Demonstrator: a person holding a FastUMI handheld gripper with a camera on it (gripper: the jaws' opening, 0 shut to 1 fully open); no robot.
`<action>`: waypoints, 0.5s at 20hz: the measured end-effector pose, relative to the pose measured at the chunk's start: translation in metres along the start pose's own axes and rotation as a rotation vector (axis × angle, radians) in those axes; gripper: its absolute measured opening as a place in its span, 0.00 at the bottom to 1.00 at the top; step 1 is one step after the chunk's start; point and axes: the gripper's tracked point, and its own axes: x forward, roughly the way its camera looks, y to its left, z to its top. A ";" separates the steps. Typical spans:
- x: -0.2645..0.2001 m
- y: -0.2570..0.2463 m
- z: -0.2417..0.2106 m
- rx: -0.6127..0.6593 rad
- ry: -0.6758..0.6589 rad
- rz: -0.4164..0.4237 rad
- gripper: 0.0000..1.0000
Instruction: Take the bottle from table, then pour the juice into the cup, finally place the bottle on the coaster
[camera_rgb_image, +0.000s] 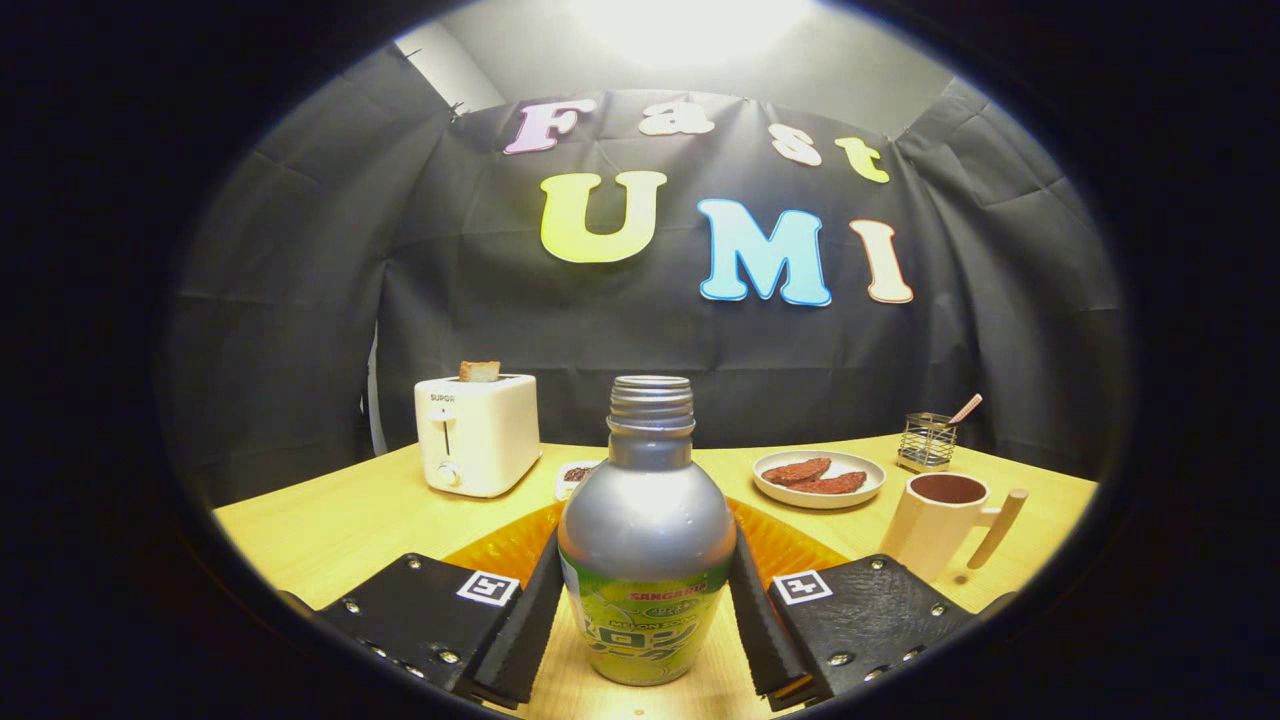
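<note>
Hand-held gripper (646, 610) clamps its ribbed black pads on the uncapped silver aluminium bottle (646, 540), upright between the fingers over the tabletop (330, 530). Cup (935, 520) beyond the right finger already looks dark-filled; probably placing step: set bottle on ridged orange coaster (500, 550) just behind.

Brushed matt metal bottle (646, 520) with a glossy paper-like label stands on the pale smooth wood table (340, 525); the gripper (646, 615) pads beside it look rough black rubber.

Bright overhead glare, warm even light, sharp centre, fisheye-bent edges.
</note>
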 end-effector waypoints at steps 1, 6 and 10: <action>0.000 -0.001 0.005 0.015 -0.004 0.000 0.78; 0.004 -0.015 0.031 0.099 -0.022 -0.018 0.78; 0.011 -0.030 0.042 0.179 -0.025 -0.031 0.78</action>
